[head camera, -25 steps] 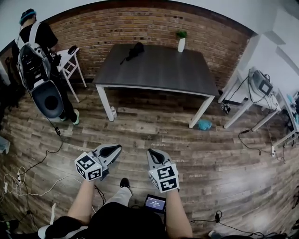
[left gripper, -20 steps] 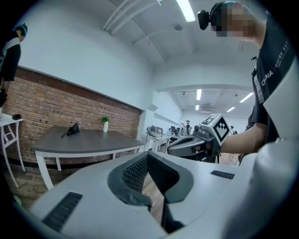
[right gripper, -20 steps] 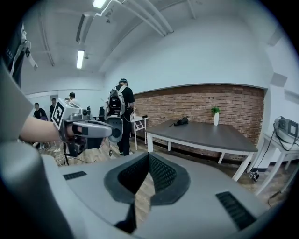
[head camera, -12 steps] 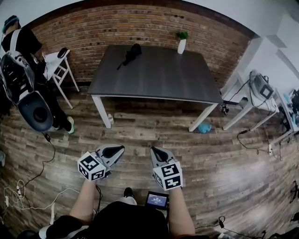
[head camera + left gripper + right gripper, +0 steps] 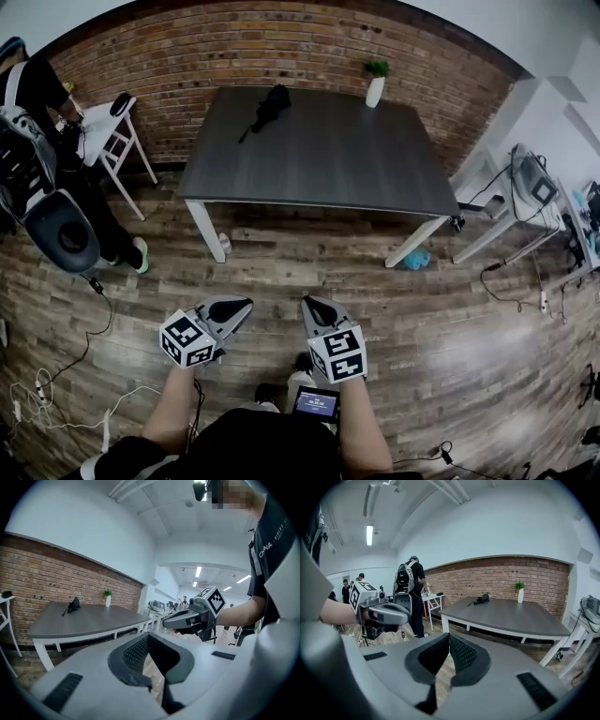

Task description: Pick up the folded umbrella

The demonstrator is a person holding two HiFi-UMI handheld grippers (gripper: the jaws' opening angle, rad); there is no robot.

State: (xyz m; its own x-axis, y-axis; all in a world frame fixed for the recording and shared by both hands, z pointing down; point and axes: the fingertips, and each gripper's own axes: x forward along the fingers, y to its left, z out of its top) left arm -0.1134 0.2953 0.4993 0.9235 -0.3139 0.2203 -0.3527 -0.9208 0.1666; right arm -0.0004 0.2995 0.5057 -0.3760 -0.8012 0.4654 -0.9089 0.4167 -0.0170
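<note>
The folded black umbrella (image 5: 269,105) lies near the far left corner of the dark grey table (image 5: 319,164), with its strap trailing toward the table's left edge. It also shows small in the left gripper view as the umbrella (image 5: 72,605) and in the right gripper view as the umbrella (image 5: 480,599). My left gripper (image 5: 238,306) and right gripper (image 5: 310,305) are held side by side over the wooden floor, well short of the table. Both are shut and hold nothing. From its own camera each gripper, left (image 5: 147,637) and right (image 5: 449,637), shows its jaws meeting.
A white vase with a green plant (image 5: 375,86) stands at the table's far right. A person with a backpack (image 5: 42,178) stands at the left by a small white table (image 5: 98,120). Cables (image 5: 56,389) run across the floor. A white desk (image 5: 525,202) and a blue object (image 5: 415,259) are at the right.
The table has come nearer and larger in the head view. The person with the backpack has slid toward the left edge. Both grippers keep their place in the view, still shut.
</note>
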